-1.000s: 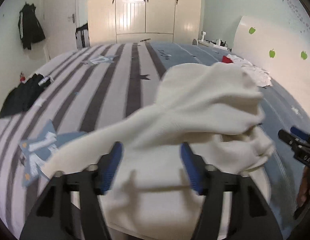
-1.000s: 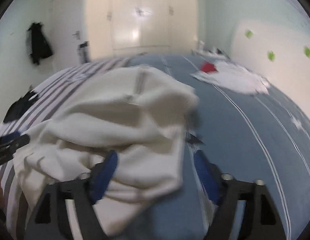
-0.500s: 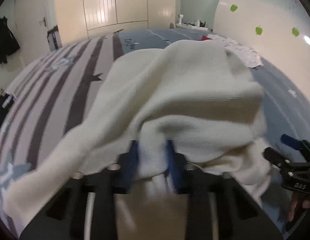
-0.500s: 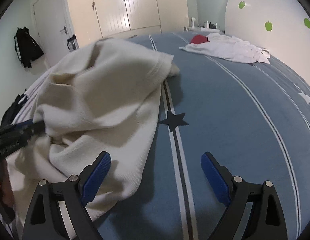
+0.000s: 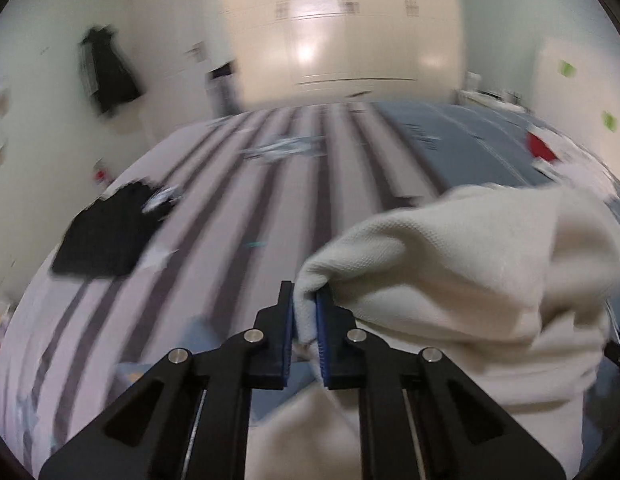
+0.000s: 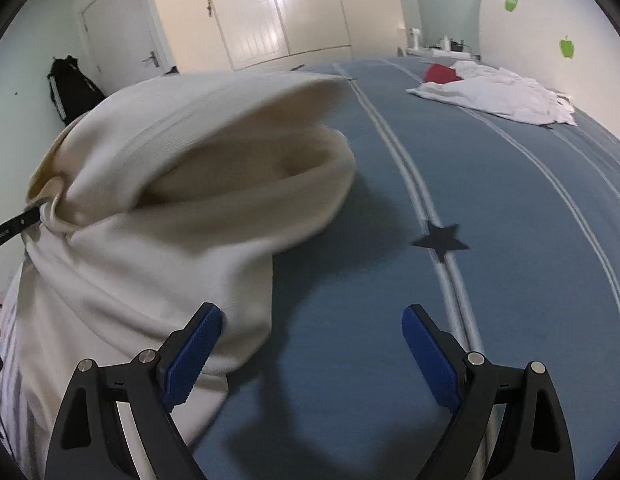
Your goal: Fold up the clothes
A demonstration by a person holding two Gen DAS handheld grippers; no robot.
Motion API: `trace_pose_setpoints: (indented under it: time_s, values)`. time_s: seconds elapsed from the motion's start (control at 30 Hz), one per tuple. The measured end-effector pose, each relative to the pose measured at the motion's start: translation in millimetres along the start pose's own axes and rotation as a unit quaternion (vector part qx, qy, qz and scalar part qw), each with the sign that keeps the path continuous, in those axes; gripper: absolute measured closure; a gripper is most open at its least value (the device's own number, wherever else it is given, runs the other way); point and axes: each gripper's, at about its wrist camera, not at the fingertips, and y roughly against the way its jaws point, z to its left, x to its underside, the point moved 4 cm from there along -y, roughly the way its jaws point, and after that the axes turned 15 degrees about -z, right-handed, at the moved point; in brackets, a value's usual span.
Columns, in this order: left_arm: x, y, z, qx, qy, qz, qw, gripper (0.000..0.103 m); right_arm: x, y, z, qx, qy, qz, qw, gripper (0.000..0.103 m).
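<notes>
A cream knit garment [image 5: 470,264] hangs bunched over the bed, lifted off the cover. My left gripper [image 5: 306,300] has a fold of it between the blue pads, and its jaws are closing on that fold. In the right wrist view the garment [image 6: 170,200] billows at the left, pulled up to a gathered point by the left gripper's black finger [image 6: 14,226]. My right gripper [image 6: 313,314] stands open low over the blue cover. Its left pad [image 6: 194,356] overlaps the garment's hanging hem, and only bedcover lies between the jaws.
The bed has a grey-striped half [image 5: 230,220] and a blue half [image 6: 510,220] with a dark star patch [image 6: 440,240]. Black clothes [image 5: 106,236] lie at its left edge. A white pile with a red item [image 6: 498,96] lies far right. A wardrobe [image 6: 270,12] stands behind.
My left gripper has shut on a fold of the cream garment and swung left, lifting the cloth off the bed. My right gripper has sunk a little and stayed open.
</notes>
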Motion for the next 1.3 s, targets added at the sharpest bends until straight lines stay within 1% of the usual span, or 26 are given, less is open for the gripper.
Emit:
trace_pose_setpoints:
  time_s: [0.03,0.07,0.13,0.2,0.3,0.33,0.4,0.43,0.47,0.5,0.53,0.57,0.63,0.67,0.73,0.8,0.87,0.93,1.0,1.1,1.13,1.17,1.2,1.23,1.27,1.3]
  values:
    - [4.1,-1.7,19.3,-0.022,0.006,0.010,0.9997,0.100,-0.3,0.3,4.1,-0.002,0.000,-0.001,1.000,0.013]
    - [11.4,-1.0,40.6,-0.057,0.005,0.014,0.9983,0.103,-0.6,0.3,7.3,0.002,0.004,-0.001,1.000,0.013]
    - [24.9,0.8,75.8,-0.120,0.001,0.019,0.9926,0.103,-1.1,-1.0,11.4,0.000,0.003,-0.001,1.000,0.013]
    - [47.7,-1.8,110.9,-0.127,0.007,0.054,0.9904,0.103,-2.6,-5.1,13.9,-0.004,-0.005,0.001,1.000,0.013]
    - [62.0,3.7,110.8,-0.072,0.026,0.071,0.9945,0.103,-9.0,-12.5,17.9,-0.003,-0.010,-0.001,1.000,0.013]
    - [56.6,6.2,99.0,-0.057,0.019,0.064,0.9961,0.103,-12.7,-14.0,18.6,0.002,-0.008,-0.006,1.000,0.013]
    - [45.7,11.2,75.4,-0.025,0.005,0.050,0.9984,0.096,-22.3,-13.6,18.5,0.009,-0.008,-0.018,1.000,0.013]
    - [38.0,11.8,58.9,-0.006,0.005,0.044,0.9990,0.087,-28.3,-13.3,16.9,0.013,-0.010,-0.025,1.000,0.013]
    - [28.2,14.1,40.8,0.015,0.008,0.036,0.9992,0.073,-35.2,-13.4,13.8,0.020,-0.014,-0.031,0.999,0.013]
    - [19.3,14.9,25.5,0.037,0.013,0.028,0.9988,0.063,-42.9,-14.3,10.3,0.025,-0.019,-0.037,0.999,0.013]
    - [10.4,15.8,10.1,0.060,0.019,0.020,0.9978,0.042,-51.2,-16.1,6.5,0.029,-0.024,-0.042,0.998,0.013]
    - [1.2,15.9,-7.3,0.086,0.032,0.014,0.9957,0.031,-59.4,-18.2,3.0,0.032,-0.029,-0.045,0.998,0.013]
    - [-17.2,16.3,-42.0,0.138,0.059,0.000,0.9887,0.026,-77.5,-24.0,-1.8,0.029,-0.042,-0.050,0.997,0.013]
    - [-24.3,12.6,-63.4,0.163,0.068,0.005,0.9843,0.022,-86.7,-27.7,-1.9,0.023,-0.044,-0.055,0.997,0.013]
    - [-27.6,-5.7,-99.1,0.180,0.056,0.030,0.9816,0.022,-102.8,-34.6,3.8,0.009,-0.035,-0.065,0.997,0.013]
    - [-18.0,-23.1,-126.8,0.200,0.040,0.048,0.9777,0.026,-114.1,-45.1,15.0,-0.017,-0.017,-0.063,0.998,0.013]
    - [-4.6,-34.0,-134.9,0.200,0.027,0.072,0.9768,0.086,-119.1,-58.8,29.9,-0.037,0.006,-0.049,0.998,0.013]
    - [5.2,-36.6,-133.0,0.190,0.010,0.080,0.9784,0.096,-119.4,-76.2,41.9,-0.047,0.032,-0.034,0.998,0.013]
    - [12.3,-27.7,-126.8,0.182,-0.017,0.066,0.9810,0.097,-116.5,-93.1,53.1,-0.051,0.053,-0.021,0.997,0.013]
    - [20.9,-14.8,-106.1,0.164,-0.037,0.057,0.9841,0.098,-113.0,-115.4,57.8,-0.061,0.034,0.005,0.998,0.014]
    - [22.8,-11.6,-89.5,0.146,-0.037,0.054,0.9870,0.098,-112.4,-120.2,57.2,-0.063,0.019,0.015,0.998,0.021]
    - [24.7,-8.6,-72.9,0.129,-0.037,0.052,0.9896,0.098,-111.8,-125.0,56.7,-0.065,0.004,0.025,0.998,0.037]
    - [25.7,-12.5,-57.6,0.114,-0.033,0.051,0.9916,0.098,-111.0,-128.7,54.6,-0.064,-0.012,0.035,0.997,0.045]
    - [26.5,-12.2,-37.3,0.096,-0.025,0.054,0.9936,0.098,-109.7,-129.0,51.7,-0.064,-0.026,0.043,0.997,0.064]
    - [29.9,-8.2,-15.1,0.073,-0.018,0.060,0.9954,0.098,-108.6,-124.0,51.1,-0.070,-0.030,0.041,0.996,0.078]
    - [32.4,-6.6,9.1,0.043,-0.014,0.064,0.9969,0.098,-108.0,-115.9,51.9,-0.076,-0.025,0.032,0.996,0.081]
